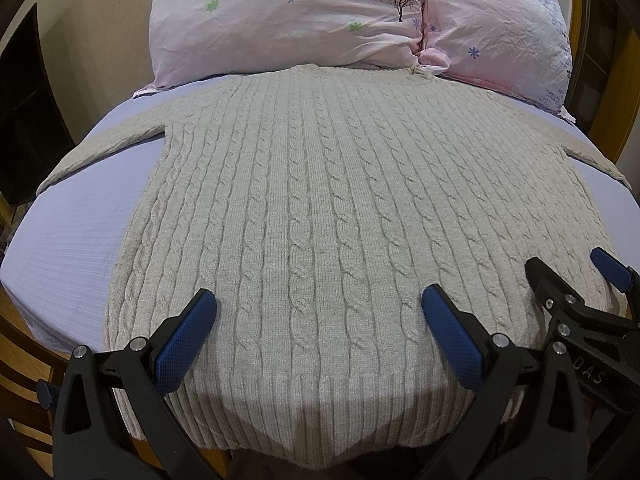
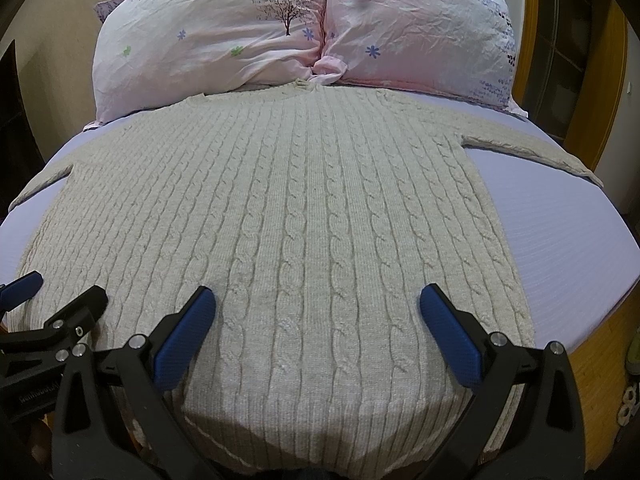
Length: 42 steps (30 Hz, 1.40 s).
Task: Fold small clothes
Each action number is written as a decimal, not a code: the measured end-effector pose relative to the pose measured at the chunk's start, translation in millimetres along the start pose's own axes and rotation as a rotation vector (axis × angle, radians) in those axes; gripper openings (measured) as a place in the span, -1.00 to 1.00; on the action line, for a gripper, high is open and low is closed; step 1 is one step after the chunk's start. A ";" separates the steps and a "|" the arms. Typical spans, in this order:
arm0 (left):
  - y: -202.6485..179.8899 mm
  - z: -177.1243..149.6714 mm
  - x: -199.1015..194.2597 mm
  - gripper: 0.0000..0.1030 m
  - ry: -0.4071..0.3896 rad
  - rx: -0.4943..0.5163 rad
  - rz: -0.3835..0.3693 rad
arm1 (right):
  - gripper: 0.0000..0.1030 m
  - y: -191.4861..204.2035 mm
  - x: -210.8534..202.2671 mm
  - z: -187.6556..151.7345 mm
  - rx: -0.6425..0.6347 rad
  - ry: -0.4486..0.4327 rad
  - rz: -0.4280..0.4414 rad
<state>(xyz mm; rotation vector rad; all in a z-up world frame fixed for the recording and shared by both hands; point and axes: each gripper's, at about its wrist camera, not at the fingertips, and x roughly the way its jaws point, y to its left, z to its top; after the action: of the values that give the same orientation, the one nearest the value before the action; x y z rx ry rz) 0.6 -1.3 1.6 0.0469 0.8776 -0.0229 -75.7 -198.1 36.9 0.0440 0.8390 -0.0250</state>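
Observation:
A beige cable-knit sweater (image 1: 312,200) lies flat on the lavender bed sheet (image 1: 72,232), hem toward me, sleeves spread to both sides. It also shows in the right wrist view (image 2: 312,208). My left gripper (image 1: 318,308) is open and empty, hovering over the hem's left-middle part. My right gripper (image 2: 316,308) is open and empty over the hem's right-middle part. The right gripper also shows at the right edge of the left wrist view (image 1: 572,276). The left gripper shows at the left edge of the right wrist view (image 2: 60,292).
Two pink floral pillows (image 1: 280,20) (image 2: 420,28) lie at the head of the bed, touching the sweater's collar. The lavender sheet (image 2: 560,220) shows bare beside the sweater. A wooden bed frame (image 2: 600,360) edges the mattress.

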 end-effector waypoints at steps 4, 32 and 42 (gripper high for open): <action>1.8 1.1 1.1 0.97 0.001 0.002 -0.001 | 0.97 -0.4 0.8 -0.4 -0.002 -0.007 0.005; 233.5 100.1 42.4 0.97 -0.173 -0.510 -0.254 | 0.01 -401.2 115.4 131.8 0.989 0.020 -0.180; 329.7 98.9 77.9 0.97 -0.122 -0.823 -0.180 | -0.87 -406.0 134.7 190.4 0.901 -0.145 -0.260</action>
<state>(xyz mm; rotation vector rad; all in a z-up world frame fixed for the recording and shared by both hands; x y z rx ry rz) 139.3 322.9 15.2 -0.7950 0.7137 0.1660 139.6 -613.6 51.9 0.7705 0.6276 -0.6431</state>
